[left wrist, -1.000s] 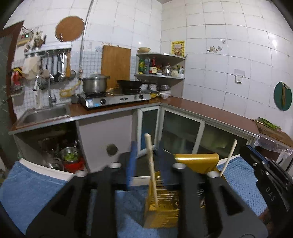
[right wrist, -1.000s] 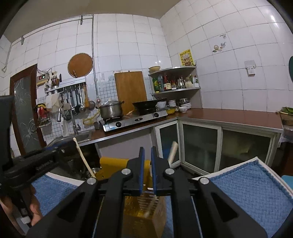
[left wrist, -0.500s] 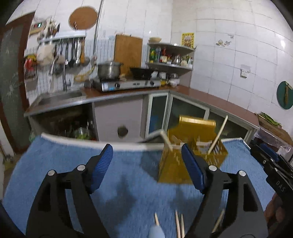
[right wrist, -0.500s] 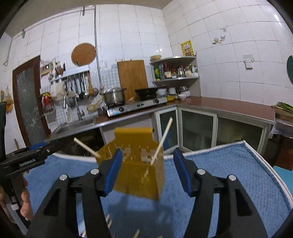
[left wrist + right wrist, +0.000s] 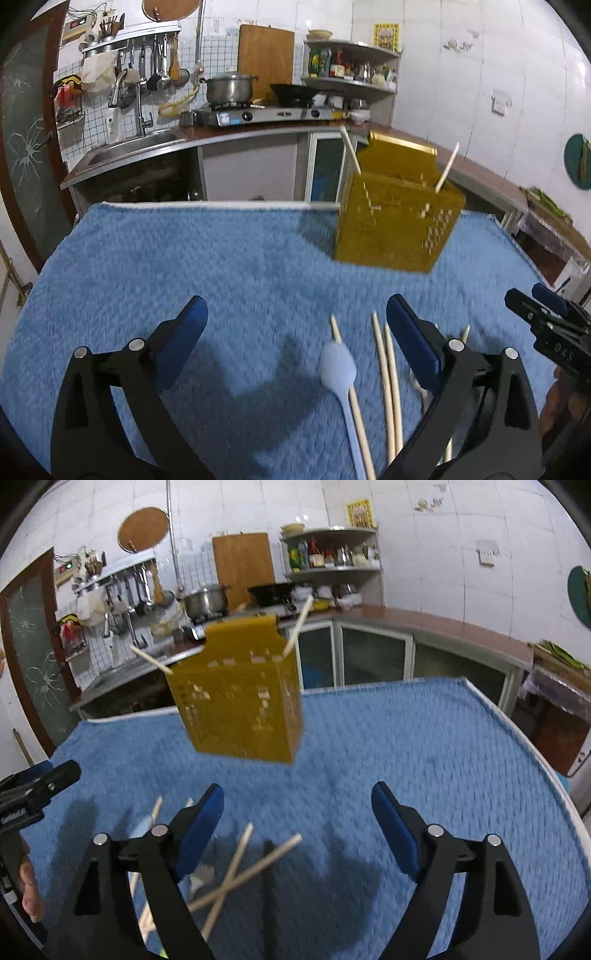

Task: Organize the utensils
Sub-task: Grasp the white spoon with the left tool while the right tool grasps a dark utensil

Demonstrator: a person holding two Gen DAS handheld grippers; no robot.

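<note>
A yellow perforated utensil holder stands on a blue towel, with two wooden chopsticks leaning out of its top. Nearer to me, a pale blue spoon and several loose chopsticks lie flat on the towel. My left gripper hovers over them, jaws opening wide, holding nothing. My right gripper, seen from the left wrist at the right edge, is also opening and holds nothing. A white utensil is partly hidden behind its left finger.
The towel's far edge drops off toward a kitchen counter with a sink and a stove. The left gripper and a hand show at the left edge of the right wrist view.
Both grippers went from nearly shut by the chopsticks at the holder to wide open. Both pulled back and tilted down, so the towel and loose utensils came into view.
</note>
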